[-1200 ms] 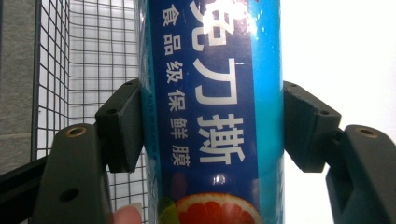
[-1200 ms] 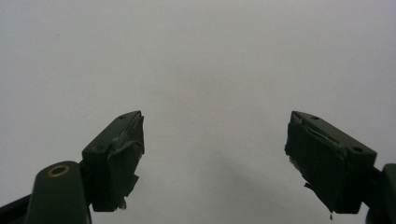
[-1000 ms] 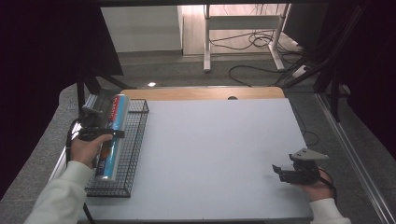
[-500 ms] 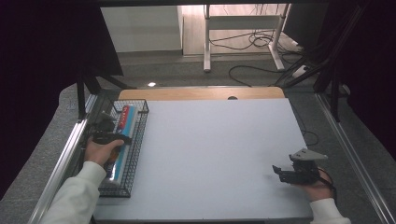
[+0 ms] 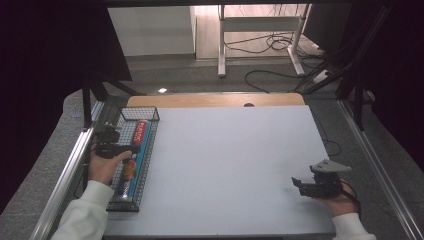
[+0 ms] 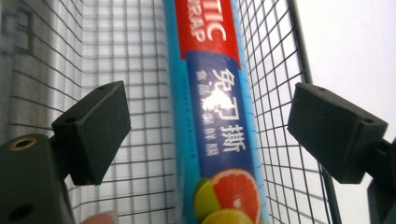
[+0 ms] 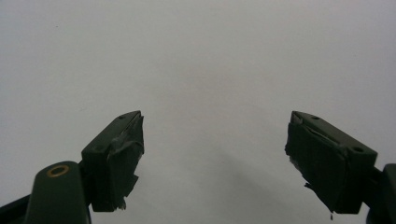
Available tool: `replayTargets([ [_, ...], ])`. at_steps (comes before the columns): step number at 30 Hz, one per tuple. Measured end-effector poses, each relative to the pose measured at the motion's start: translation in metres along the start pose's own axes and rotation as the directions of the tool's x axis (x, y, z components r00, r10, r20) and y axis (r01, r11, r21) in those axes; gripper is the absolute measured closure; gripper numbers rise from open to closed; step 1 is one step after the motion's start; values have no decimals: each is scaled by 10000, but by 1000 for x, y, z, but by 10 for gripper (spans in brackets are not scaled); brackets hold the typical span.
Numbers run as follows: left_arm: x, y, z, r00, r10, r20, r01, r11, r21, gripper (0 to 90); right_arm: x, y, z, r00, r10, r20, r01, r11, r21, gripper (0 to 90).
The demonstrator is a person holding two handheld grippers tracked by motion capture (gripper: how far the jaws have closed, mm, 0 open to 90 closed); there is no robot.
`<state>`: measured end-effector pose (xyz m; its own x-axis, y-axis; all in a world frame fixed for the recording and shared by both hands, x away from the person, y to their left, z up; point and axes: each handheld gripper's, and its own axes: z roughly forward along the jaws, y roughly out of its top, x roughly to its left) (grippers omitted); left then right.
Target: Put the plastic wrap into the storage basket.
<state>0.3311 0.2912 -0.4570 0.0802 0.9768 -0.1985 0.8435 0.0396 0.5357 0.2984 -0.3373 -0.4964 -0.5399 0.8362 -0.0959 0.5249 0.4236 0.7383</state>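
Observation:
A long blue and red plastic-wrap box point(image 5: 137, 150) lies lengthwise in the black wire basket point(image 5: 141, 109) at the table's left edge. My left gripper point(image 5: 131, 148) hovers just over it. Its jaws have just been opening, and in the left gripper view the left gripper point(image 6: 210, 126) stands wide, the box point(image 6: 212, 56) on the basket mesh point(image 6: 130, 70) between the pads but untouched. My right gripper point(image 5: 296, 182) rests low at the table's front right. In the right gripper view the right gripper point(image 7: 215, 158) is open with nothing between its pads.
The white table top point(image 5: 230, 150) spreads between the basket and the right hand. A wooden strip point(image 5: 215, 100) runs along its far edge. Metal rails point(image 5: 65, 175) flank the table, and cables point(image 5: 280, 45) lie on the floor beyond.
The left hand lowered the box from a raised tilt into the basket, then its jaws opened and let it go. The right hand stayed put.

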Motion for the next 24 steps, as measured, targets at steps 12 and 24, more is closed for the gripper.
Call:
replayTargets([
  [12,-43,-35,-34,9604,2036,1901,-1783,9737,-1419,201,3,0,1,9998,-104,-166,104,9999,9,195],
  [24,-107,-69,-18,8962,3433,2809,-3099,9377,-1573,210,8,4,5,9989,-372,-277,372,9993,16,195],
])
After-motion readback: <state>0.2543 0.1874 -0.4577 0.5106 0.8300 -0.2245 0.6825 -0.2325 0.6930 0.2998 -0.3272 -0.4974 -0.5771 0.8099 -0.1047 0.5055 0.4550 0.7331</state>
